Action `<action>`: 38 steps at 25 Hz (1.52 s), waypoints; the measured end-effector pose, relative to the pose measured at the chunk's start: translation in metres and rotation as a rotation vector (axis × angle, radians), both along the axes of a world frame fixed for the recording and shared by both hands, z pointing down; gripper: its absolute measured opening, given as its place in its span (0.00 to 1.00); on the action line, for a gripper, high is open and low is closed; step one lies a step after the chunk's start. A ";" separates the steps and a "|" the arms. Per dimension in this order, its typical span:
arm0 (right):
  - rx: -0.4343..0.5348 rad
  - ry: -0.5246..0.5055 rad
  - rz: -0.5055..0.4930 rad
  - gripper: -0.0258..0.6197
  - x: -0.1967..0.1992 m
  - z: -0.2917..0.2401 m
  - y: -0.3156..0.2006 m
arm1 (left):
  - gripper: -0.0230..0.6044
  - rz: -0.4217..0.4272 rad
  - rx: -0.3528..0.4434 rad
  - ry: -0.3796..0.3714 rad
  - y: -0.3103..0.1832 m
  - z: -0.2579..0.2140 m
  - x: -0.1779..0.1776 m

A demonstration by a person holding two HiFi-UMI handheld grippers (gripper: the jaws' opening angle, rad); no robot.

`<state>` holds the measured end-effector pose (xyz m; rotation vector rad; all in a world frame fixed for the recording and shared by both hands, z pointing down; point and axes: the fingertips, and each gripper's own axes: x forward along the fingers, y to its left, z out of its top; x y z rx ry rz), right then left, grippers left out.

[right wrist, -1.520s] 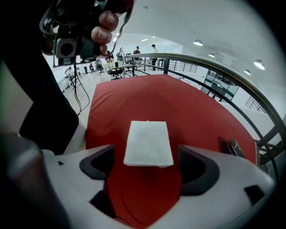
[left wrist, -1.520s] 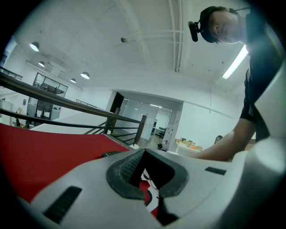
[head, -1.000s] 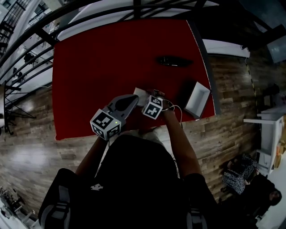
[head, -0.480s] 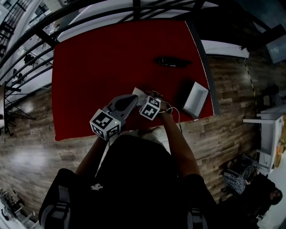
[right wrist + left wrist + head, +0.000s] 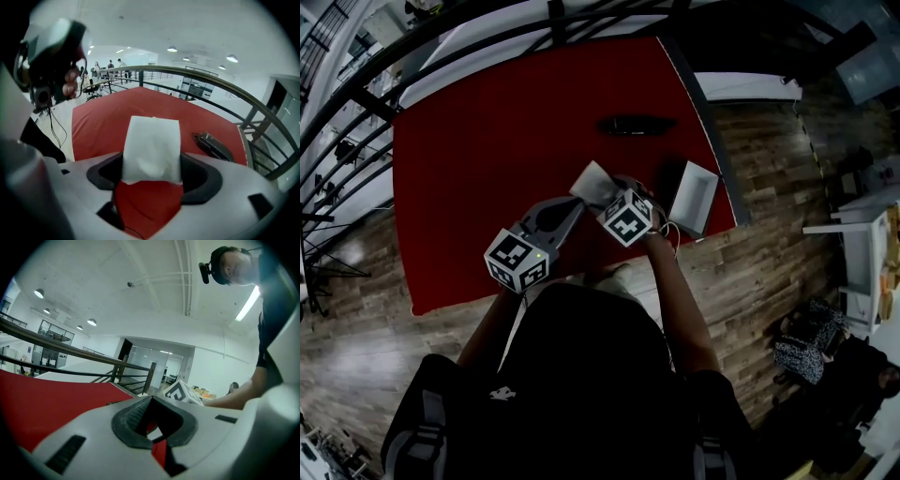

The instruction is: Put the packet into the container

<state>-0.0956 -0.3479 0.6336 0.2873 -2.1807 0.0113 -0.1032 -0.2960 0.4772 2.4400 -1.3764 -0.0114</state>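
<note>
Right gripper, jaws just closing, pinches the packet by its near edge above the red worktop. I judge it light, soft, crushable: hold gently at the edge.

The head view is dim, dark-cornered and bowed at its edges; both gripper views are bright under ceiling lights, fisheye-curved.
</note>
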 end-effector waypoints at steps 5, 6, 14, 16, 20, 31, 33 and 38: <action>0.035 -0.085 0.209 0.63 0.046 -0.040 -0.038 | 0.05 0.082 0.005 0.009 -0.014 0.000 0.029; 0.047 -0.097 0.255 0.63 0.058 -0.046 -0.045 | 0.05 0.102 0.006 0.010 -0.017 0.000 0.037; 0.054 -0.140 0.668 0.63 0.172 -0.051 -0.078 | 0.05 0.262 0.013 0.021 -0.034 0.003 0.100; 0.050 -0.140 0.748 0.63 0.196 -0.048 -0.080 | 0.05 0.294 0.012 0.022 -0.036 0.004 0.113; 0.052 -0.147 0.872 0.63 0.231 -0.044 -0.082 | 0.05 0.341 0.005 0.023 -0.039 0.004 0.134; -0.006 -0.092 1.176 0.63 0.268 -0.006 -0.075 | 0.05 0.380 -0.008 0.018 -0.038 0.009 0.151; -0.006 -0.091 1.190 0.63 0.267 -0.001 -0.075 | 0.05 0.381 -0.008 0.016 -0.038 0.010 0.152; -0.033 -0.106 1.247 0.63 0.265 0.011 -0.075 | 0.05 0.384 -0.010 0.014 -0.034 0.011 0.152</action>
